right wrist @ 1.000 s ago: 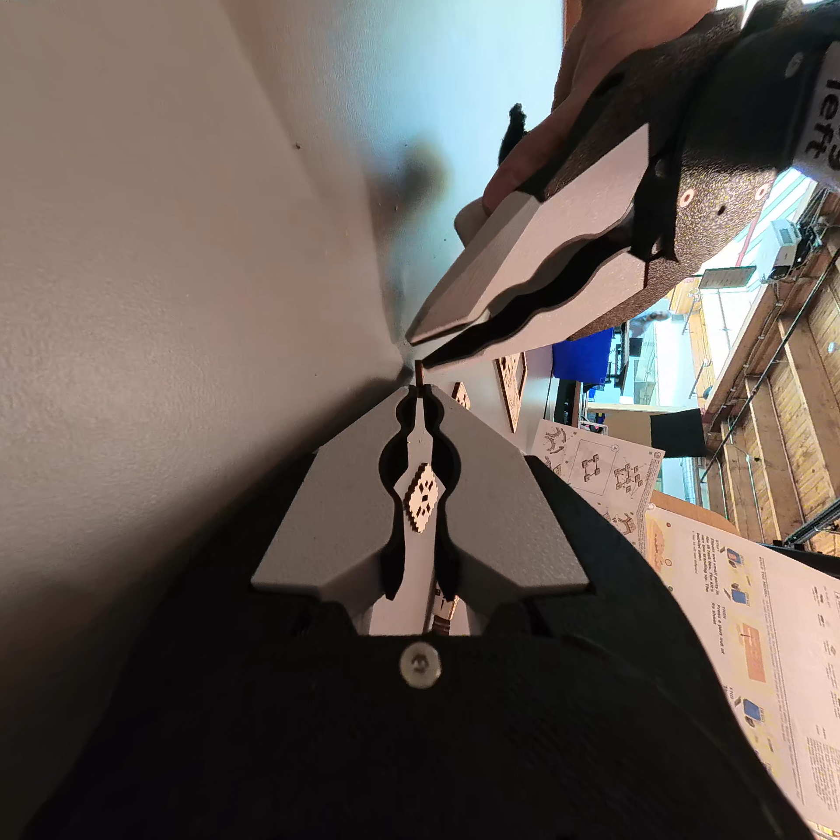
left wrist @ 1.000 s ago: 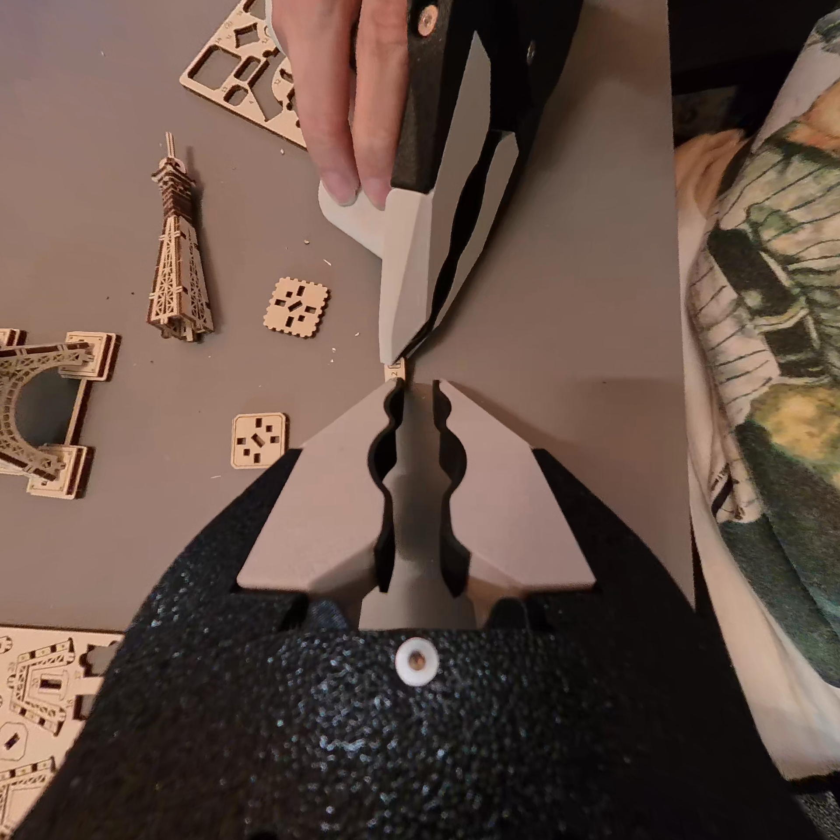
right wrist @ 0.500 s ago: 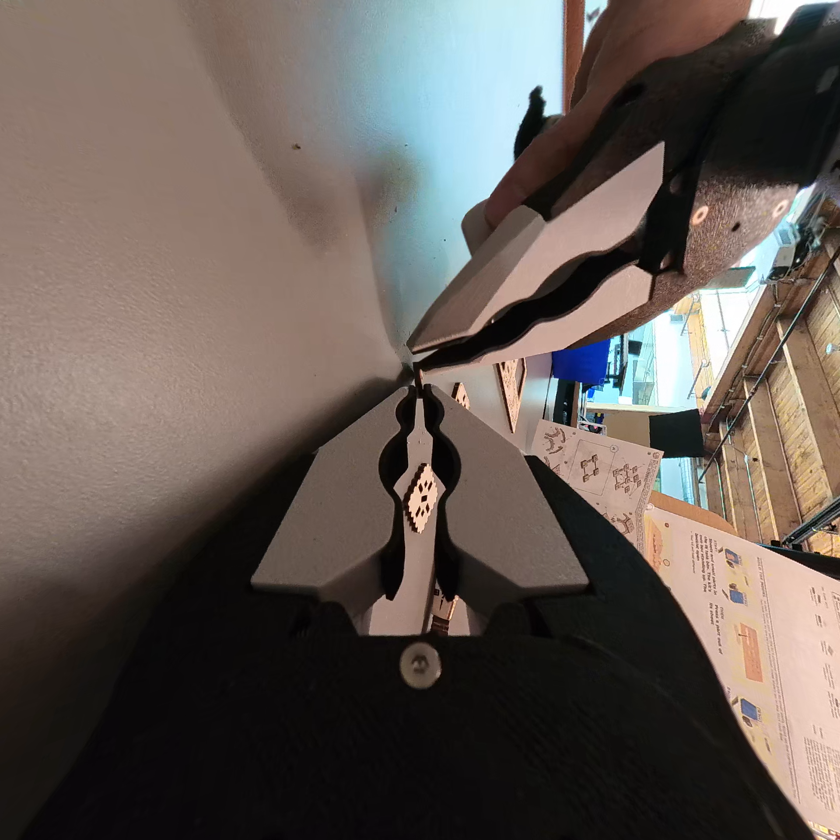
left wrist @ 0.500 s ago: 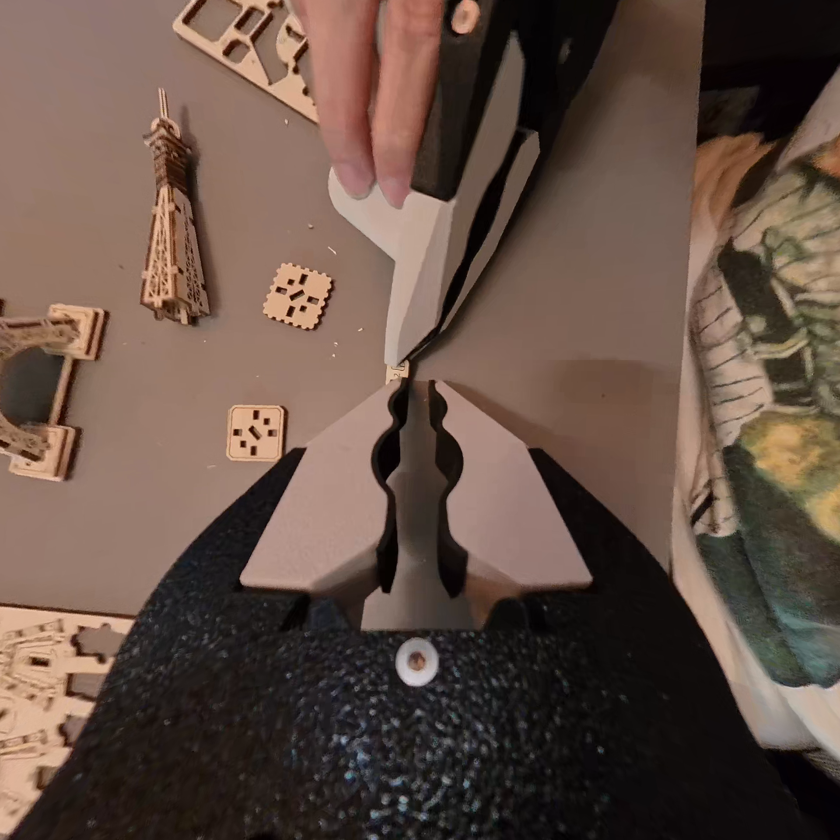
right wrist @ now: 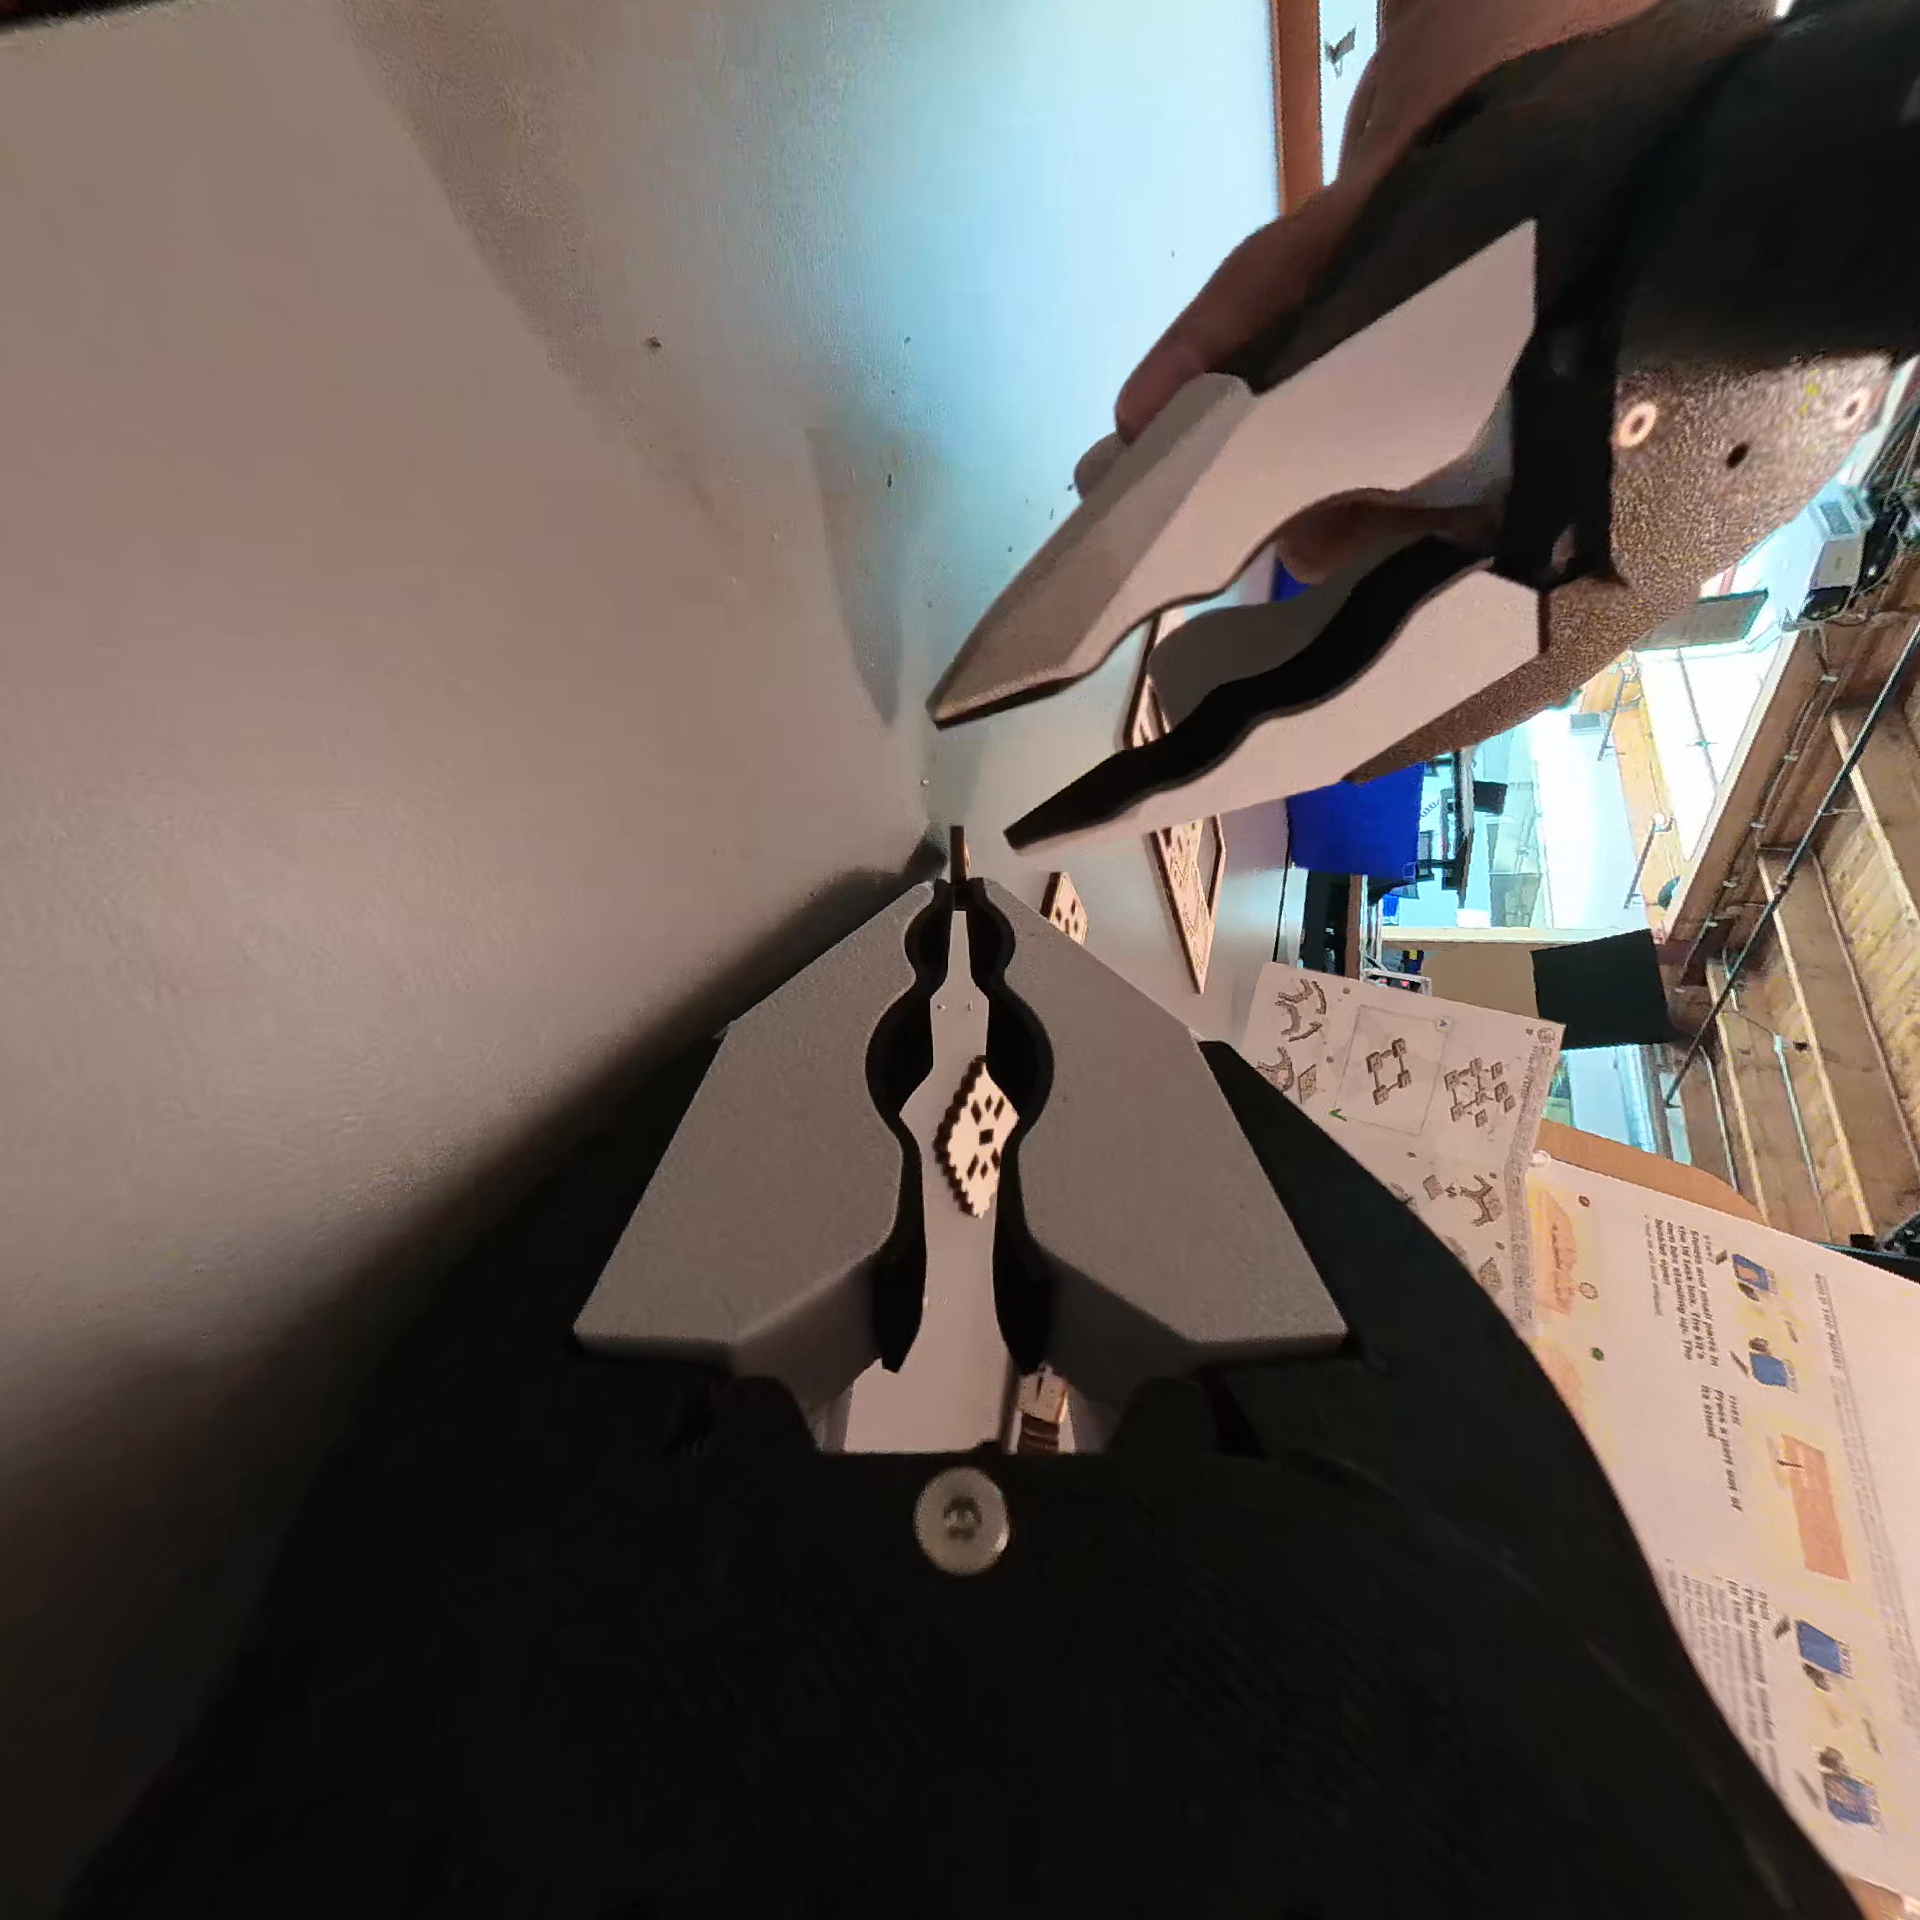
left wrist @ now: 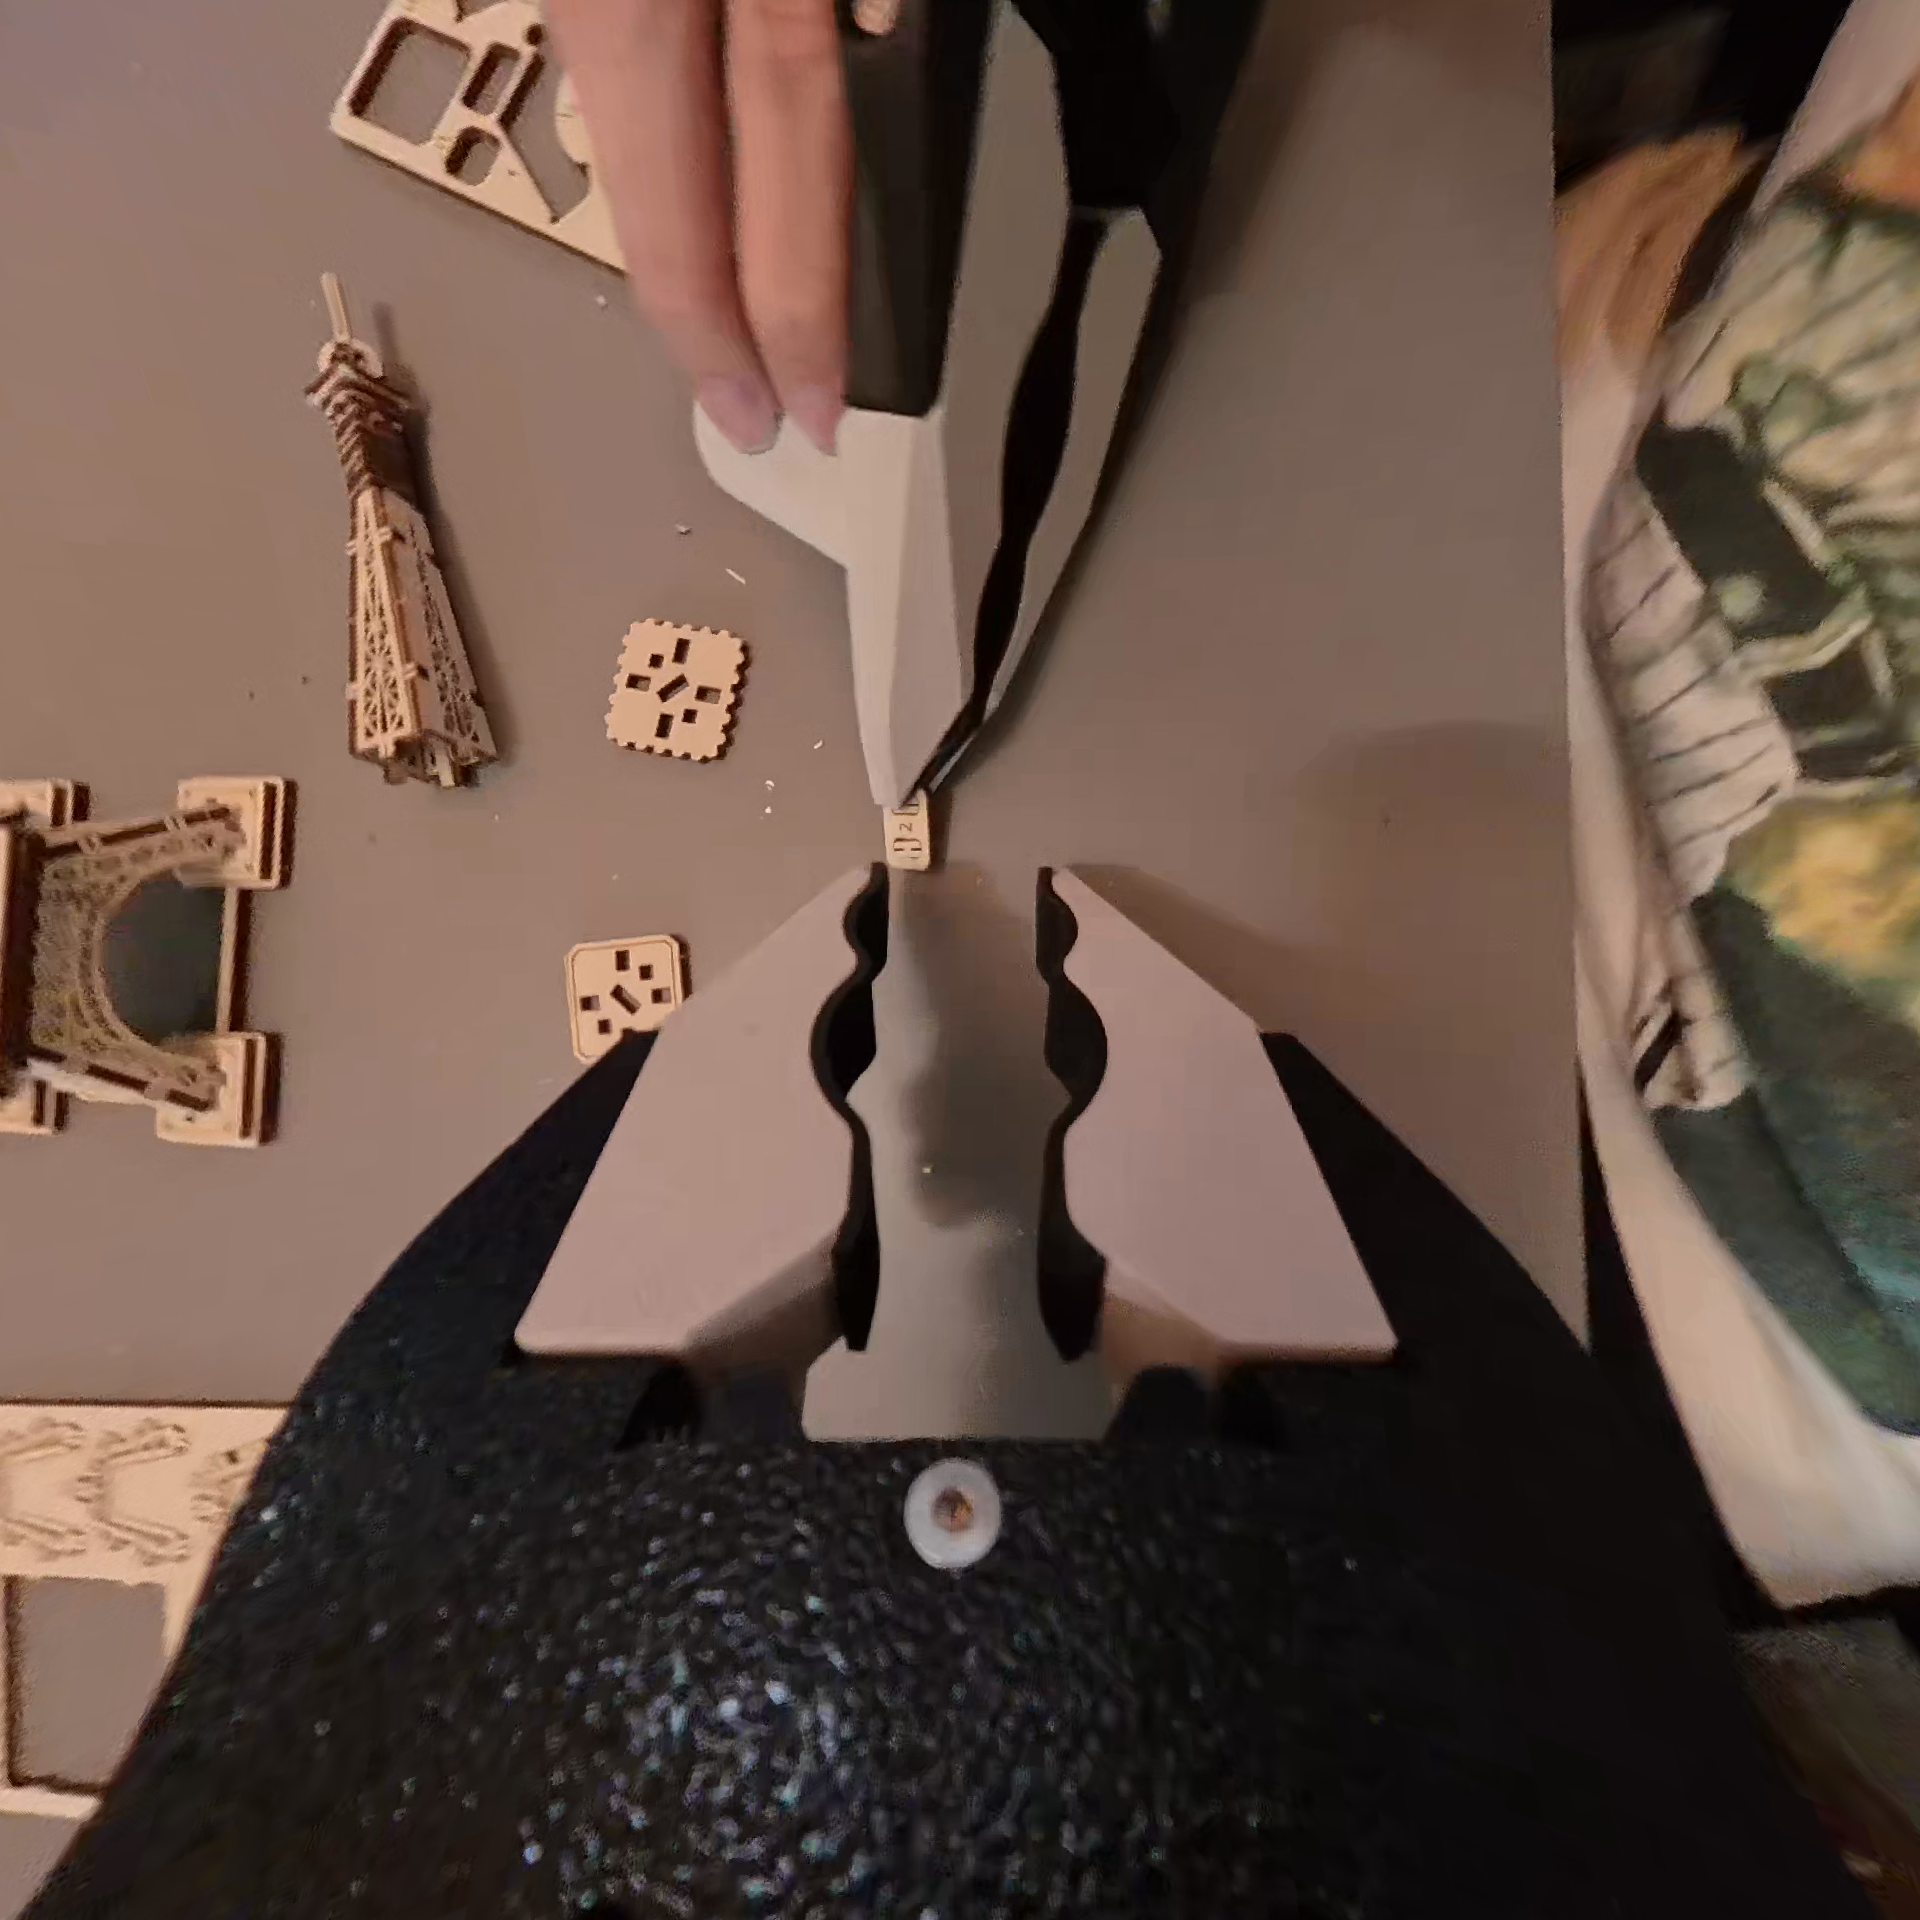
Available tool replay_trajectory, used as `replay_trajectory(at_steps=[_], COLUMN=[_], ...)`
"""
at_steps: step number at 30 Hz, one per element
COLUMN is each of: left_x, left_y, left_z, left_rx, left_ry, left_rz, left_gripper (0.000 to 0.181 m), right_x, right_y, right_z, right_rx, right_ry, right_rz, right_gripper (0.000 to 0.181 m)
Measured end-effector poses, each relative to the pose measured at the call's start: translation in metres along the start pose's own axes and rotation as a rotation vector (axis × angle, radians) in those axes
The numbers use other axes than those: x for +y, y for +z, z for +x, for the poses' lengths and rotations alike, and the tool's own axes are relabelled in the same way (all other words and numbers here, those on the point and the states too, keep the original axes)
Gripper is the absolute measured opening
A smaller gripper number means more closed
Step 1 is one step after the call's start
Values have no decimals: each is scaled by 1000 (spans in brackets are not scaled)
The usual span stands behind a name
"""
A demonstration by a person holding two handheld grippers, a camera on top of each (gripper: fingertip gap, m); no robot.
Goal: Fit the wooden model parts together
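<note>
A tower top (left wrist: 400, 582), an arched base (left wrist: 125, 956), two square plates (left wrist: 675, 691) and cut-out sheets (left wrist: 468, 125) lie at the left of the grey table (left wrist: 1299, 520) in the left wrist view; printed instructions (right wrist: 1714, 1403) show at lower right in the right wrist view. The small wooden tab (left wrist: 906, 837) sits at frame centre, clamped in the right gripper (left wrist: 914, 805), just beyond the left gripper (left wrist: 961, 883), whose jaws stand apart. A hand (left wrist: 727, 208) reaches in from the top.

Wooden parts on grey table: small tab (left wrist: 906, 840) upright; spire (left wrist: 400, 582) lying flat; arched base (left wrist: 125, 956) standing; two slotted squares (left wrist: 677, 690), (left wrist: 627, 994) flat.
</note>
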State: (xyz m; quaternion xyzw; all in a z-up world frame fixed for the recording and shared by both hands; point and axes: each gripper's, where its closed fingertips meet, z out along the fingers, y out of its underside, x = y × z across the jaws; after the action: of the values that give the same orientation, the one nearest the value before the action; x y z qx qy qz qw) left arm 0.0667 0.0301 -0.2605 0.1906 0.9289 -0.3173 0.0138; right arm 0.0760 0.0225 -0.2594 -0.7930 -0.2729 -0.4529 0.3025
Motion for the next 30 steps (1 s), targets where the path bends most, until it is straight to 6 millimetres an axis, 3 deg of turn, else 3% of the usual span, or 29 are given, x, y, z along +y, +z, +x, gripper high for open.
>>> replay_trajectory(at_steps=[11, 21, 22, 24, 28, 30], left_x=[1, -2, 3, 3, 3, -5], left_y=[5, 7, 6, 7, 8, 7], left_z=[5, 5, 6, 7, -13, -19], left_rx=[83, 226, 261, 295, 214, 167], left_ry=[244, 651, 676, 718, 846, 919], left_rz=[-83, -111, -123, -103, -203, -173], left_gripper=[18, 20, 0, 0, 0, 1], right_x=[-2, -3, -2, 4, 5, 5], right_y=[-1, -12, -13, -11, -13, -15], right_z=[0, 2, 1, 0, -1, -1], right_rx=[-44, -86, -80, -76, -90, -86], right_ry=[108, 247, 222, 168, 169, 167], right_rz=[68, 191, 182, 141, 131, 130], right_gripper=[1, 1, 0, 1, 1, 1])
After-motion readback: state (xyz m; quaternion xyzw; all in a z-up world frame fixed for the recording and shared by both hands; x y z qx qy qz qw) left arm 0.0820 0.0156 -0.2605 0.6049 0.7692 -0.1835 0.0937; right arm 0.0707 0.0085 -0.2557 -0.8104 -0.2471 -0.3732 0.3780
